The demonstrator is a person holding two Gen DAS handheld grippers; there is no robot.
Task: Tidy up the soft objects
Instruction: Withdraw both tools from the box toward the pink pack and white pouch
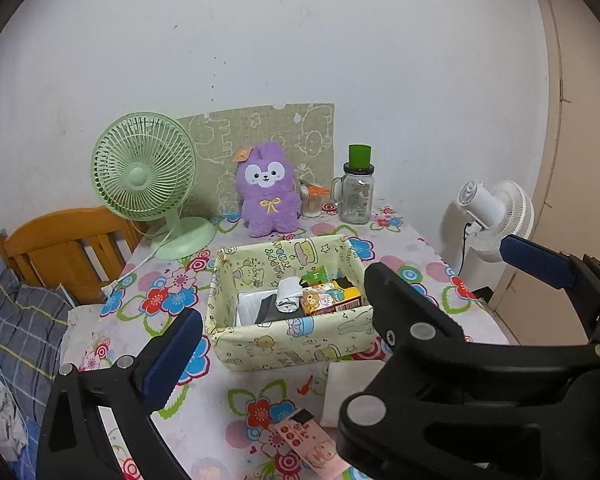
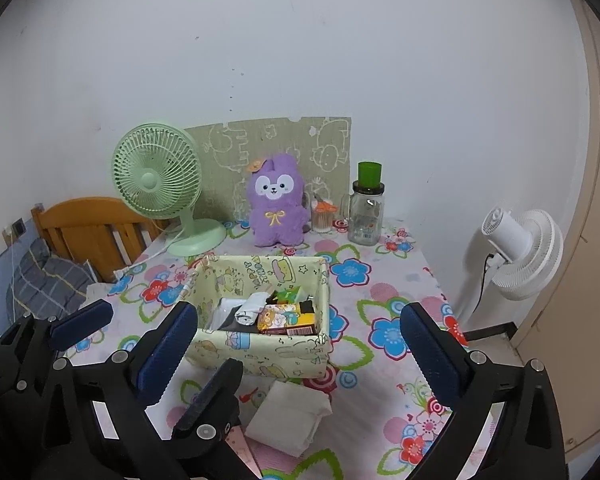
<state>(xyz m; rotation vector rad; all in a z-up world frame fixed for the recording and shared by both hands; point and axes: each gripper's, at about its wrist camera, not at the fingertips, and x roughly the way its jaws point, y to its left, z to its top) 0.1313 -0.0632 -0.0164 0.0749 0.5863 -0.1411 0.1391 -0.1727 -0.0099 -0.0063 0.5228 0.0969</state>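
Both grippers, left (image 1: 384, 300) and right (image 2: 300, 340), have fingers spread, empty. Reaching past the basket (image 2: 260, 354) for the plush toy (image 2: 277, 200) risks toppling the glass jar (image 2: 366, 216) beside it.

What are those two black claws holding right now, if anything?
Nothing. The left claw and right claw both gape wide open above the flowered tablecloth, gripping nothing.
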